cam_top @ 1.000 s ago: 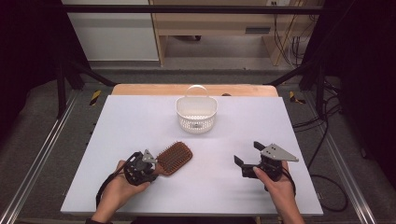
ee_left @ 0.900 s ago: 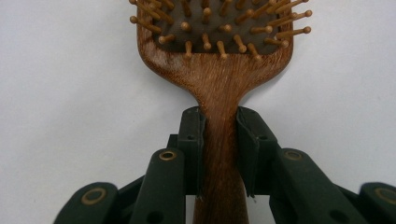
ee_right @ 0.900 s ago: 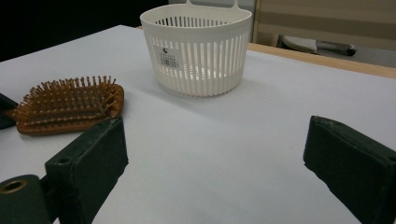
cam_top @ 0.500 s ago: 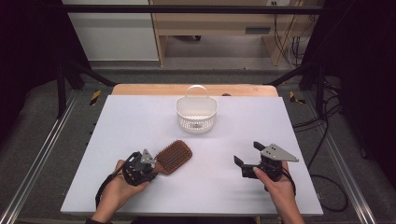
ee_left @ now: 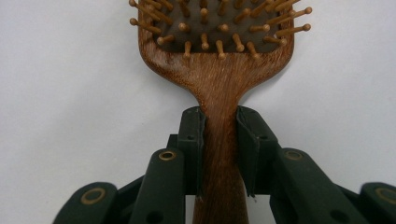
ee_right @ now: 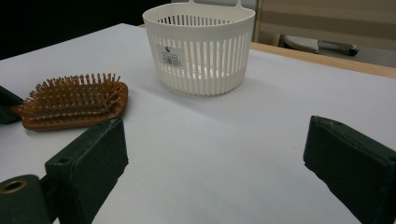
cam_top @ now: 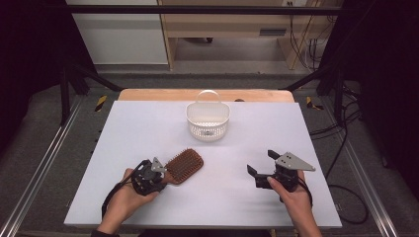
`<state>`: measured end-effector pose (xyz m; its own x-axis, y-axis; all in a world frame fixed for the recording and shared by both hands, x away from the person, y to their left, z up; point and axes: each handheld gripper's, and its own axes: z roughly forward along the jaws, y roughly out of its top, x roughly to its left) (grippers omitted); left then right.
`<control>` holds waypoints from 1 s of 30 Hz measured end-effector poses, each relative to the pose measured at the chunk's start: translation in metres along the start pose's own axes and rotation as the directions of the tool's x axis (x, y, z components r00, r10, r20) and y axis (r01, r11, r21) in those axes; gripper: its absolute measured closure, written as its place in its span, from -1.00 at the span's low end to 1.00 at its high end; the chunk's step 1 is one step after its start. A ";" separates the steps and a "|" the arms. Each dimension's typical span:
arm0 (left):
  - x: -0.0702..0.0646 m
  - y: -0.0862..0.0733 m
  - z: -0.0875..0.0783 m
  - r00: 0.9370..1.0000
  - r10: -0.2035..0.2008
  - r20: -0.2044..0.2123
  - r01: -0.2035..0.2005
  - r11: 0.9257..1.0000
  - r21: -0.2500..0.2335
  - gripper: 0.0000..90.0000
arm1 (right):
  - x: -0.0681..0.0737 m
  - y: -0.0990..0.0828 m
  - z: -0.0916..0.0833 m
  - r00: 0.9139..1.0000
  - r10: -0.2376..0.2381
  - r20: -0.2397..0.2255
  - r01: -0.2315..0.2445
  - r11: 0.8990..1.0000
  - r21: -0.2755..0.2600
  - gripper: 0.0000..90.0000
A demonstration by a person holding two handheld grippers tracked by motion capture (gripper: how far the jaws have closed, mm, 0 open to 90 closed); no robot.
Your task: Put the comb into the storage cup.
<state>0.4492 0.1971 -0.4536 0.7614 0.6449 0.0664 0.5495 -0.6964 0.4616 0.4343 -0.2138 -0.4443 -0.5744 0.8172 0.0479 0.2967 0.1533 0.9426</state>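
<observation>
Hairbrush (cam_top: 184,166) lies bristles-up on the desk (cam_top: 148,128), handle clamped in the left tool (ee_left: 220,135); lifting and probably carrying it to the basket (cam_top: 208,120) remain. Right tool (ee_right: 215,154) waits, jaws apart.

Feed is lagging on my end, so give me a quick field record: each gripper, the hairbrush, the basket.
left gripper: shut on the hairbrush handle
right gripper: open, nothing between the jaws, over bare table
wooden hairbrush: bristles up, head lying on the white table
white slotted basket: upright at the far middle, apart from the hairbrush, handle at its far rim
</observation>
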 end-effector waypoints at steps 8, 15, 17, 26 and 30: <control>0.001 0.008 0.004 1.000 -0.021 0.010 0.020 0.999 0.027 0.43 | 0.001 0.000 0.001 1.000 -0.001 -0.015 0.001 1.000 0.002 -0.86; -0.001 0.012 0.006 1.000 -0.014 0.011 0.013 0.999 0.048 0.55 | 0.001 0.000 0.000 1.000 0.005 -0.015 -0.005 1.000 0.000 -0.86; -0.005 0.012 0.006 1.000 0.013 -0.006 -0.013 0.999 0.043 0.60 | 0.001 0.000 0.001 1.000 0.004 -0.014 -0.004 1.000 0.000 -0.86; -0.009 0.004 0.004 0.999 0.033 -0.038 -0.034 0.999 -0.020 0.60 | 0.003 -0.001 0.003 1.000 -0.004 -0.019 0.004 1.000 0.008 -0.86; -0.008 0.000 0.000 0.999 0.014 -0.028 -0.017 0.997 -0.080 0.60 | 0.005 0.000 0.004 1.000 -0.004 -0.023 0.004 1.000 0.007 -0.87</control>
<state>0.4431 0.1919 -0.4536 0.7592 0.6434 0.0982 0.5075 -0.6797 0.5296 0.4344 -0.2078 -0.4452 -0.5926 0.8038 0.0514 0.2998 0.1608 0.9404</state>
